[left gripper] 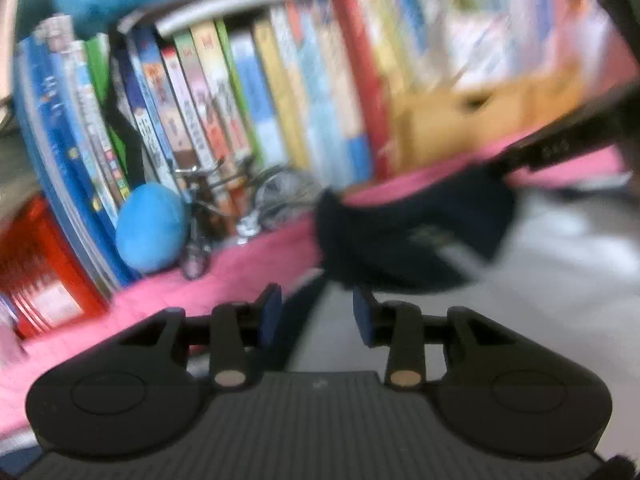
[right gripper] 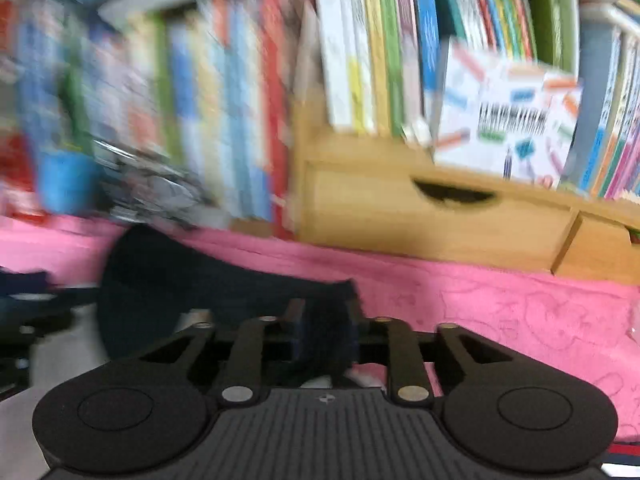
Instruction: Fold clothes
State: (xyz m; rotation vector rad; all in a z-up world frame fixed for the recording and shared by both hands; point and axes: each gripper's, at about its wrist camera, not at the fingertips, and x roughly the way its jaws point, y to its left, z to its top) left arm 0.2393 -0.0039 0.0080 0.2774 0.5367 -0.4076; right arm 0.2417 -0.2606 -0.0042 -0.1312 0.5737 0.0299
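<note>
Gripping the dark garment [right gripper: 208, 276] between its closed fingers, the right tool [right gripper: 326, 340] is best kept taut above the pink desk [right gripper: 500, 308], while the left tool [left gripper: 316, 316] is held open, empty, just behind the cloth.

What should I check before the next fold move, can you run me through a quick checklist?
1. Right gripper has dark fabric between its jaws: ok; the dark garment sits between them.
2. Left gripper free to grasp: ok, jaws apart, nothing between them.
3. Garment within the left gripper's reach: ok, dark cloth lies just ahead.
4. Garment flat and unbunched: cannot tell, both views are blurred.
5. Pink cloth has room for the fold: ok on the right side.
6. Clutter near the books: not ok, small objects sit by the garment's far edge.
</note>
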